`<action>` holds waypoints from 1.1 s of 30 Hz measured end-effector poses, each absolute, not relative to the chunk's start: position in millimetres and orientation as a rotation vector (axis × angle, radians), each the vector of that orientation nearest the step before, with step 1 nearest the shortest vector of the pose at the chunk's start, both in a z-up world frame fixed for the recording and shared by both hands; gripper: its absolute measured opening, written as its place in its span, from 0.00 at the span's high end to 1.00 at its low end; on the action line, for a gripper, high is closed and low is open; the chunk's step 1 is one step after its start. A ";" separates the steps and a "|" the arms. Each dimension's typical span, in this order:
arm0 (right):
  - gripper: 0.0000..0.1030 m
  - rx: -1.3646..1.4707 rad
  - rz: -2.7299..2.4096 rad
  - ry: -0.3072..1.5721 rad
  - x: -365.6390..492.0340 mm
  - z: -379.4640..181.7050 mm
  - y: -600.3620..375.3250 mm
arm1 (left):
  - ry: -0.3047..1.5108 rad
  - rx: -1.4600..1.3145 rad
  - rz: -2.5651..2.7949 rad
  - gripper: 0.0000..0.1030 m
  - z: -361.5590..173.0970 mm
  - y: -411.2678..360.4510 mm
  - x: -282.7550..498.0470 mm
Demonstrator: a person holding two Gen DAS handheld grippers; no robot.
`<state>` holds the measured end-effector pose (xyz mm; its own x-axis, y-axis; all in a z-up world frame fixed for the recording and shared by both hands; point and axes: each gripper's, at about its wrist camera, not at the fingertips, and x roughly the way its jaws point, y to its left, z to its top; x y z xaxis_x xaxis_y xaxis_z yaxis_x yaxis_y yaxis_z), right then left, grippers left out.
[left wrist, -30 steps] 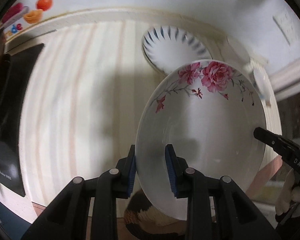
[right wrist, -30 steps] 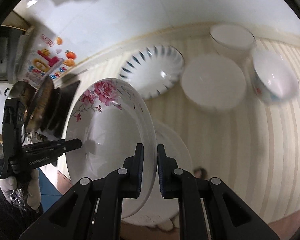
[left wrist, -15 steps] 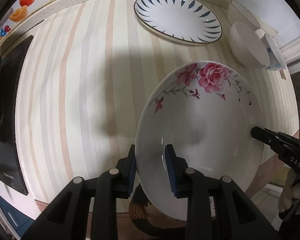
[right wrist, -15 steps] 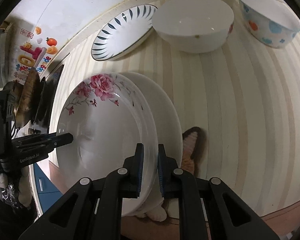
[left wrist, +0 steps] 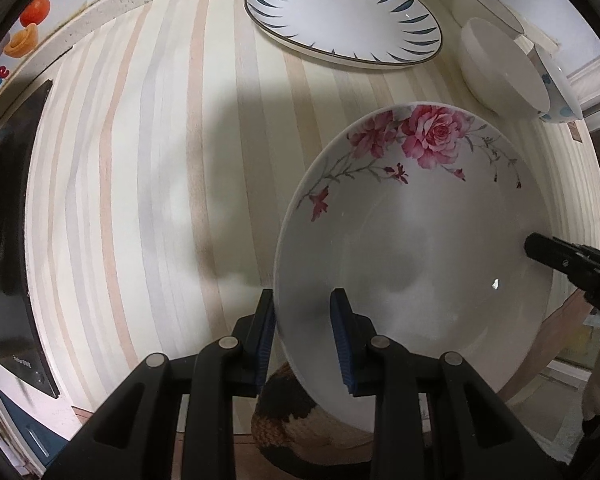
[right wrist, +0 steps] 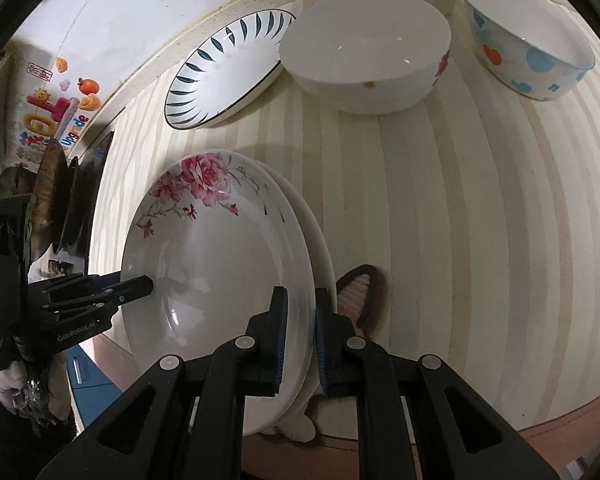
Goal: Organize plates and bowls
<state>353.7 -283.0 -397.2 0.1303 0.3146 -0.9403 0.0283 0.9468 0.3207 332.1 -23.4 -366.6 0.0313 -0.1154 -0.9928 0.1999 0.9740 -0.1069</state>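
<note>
Left gripper [left wrist: 302, 332] clamps the near rim of the rose plate [left wrist: 416, 248], lower right of the left wrist frame. Right gripper [right wrist: 300, 334] clamps the opposite rim of the rose plate [right wrist: 220, 248]. Only the right wrist view shows a plain white plate [right wrist: 320, 240] stacked under it, also between the jaws, plus the dotted bowl [right wrist: 528, 40] interior. Blue-leaf plate [left wrist: 342, 20] and white bowl [right wrist: 366, 48] sit on the striped tabletop [left wrist: 140, 160], upper frame.

Tilted rose-patterned white plate [left wrist: 416, 248] [right wrist: 220, 264] above striped counter [left wrist: 140, 184] [right wrist: 440, 208]
</note>
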 end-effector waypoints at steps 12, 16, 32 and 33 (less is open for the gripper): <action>0.83 0.229 0.115 1.494 357.1 -380.5 -275.4 | 1.544 0.045 -0.236 0.75 -368.1 -7.8 331.8; 0.83 0.205 0.108 1.496 359.4 -371.0 -276.0 | 1.552 0.038 -0.238 0.75 -373.6 -9.7 330.6; 0.37 0.140 0.173 1.598 322.1 -313.7 -242.4 | 1.523 -0.005 -0.261 0.71 -267.4 0.9 310.2; 0.31 0.138 0.179 1.589 320.3 -308.4 -240.5 | 1.519 -0.004 -0.267 0.69 -262.7 0.9 309.2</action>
<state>320.3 -240.5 -308.4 -0.0269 0.1993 -0.9796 -0.0238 0.9795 0.1999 309.2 0.9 -262.7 0.0287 -0.1751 -0.9841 0.1706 0.9710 -0.1677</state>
